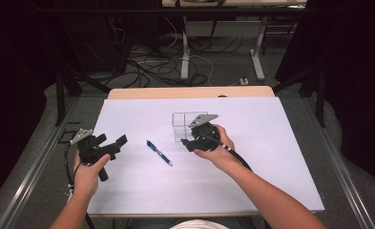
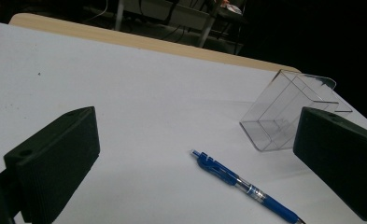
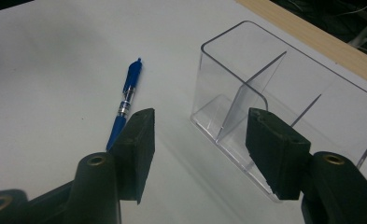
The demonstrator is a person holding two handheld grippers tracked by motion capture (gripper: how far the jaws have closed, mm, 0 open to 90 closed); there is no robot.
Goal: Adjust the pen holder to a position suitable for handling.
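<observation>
A blue pen [image 1: 159, 152] lies flat on the white desk [image 1: 271, 157], near the middle. It sits between the two tools, touching neither one.

The left tool [image 1: 112, 144] is held in the left hand [image 1: 87, 174], close to the left edge of the desk. Its jaws are spread wide with nothing in them. In the left gripper view the pen [image 2: 246, 186] lies ahead of the left tool [image 2: 195, 163], low in the gap between the jaws and nearer the jaw on the right of that view.

The right tool [image 1: 187, 143] is held in the right hand [image 1: 218, 148], near the middle of the desk — just beside a clear plastic box [image 1: 182, 125]. The box stands upright on the desk, toward the far edge, and has thin clear walls that split it into parts. The jaws of this tool are apart too and hold nothing. In the right gripper view the right tool [image 3: 200, 140] has one jaw in front of the pen's [image 3: 127, 95] lower end, and the other jaw is in front of the box [image 3: 228, 74] — I cannot tell if it touches the box.

The pen and the box are near each other but apart.
</observation>
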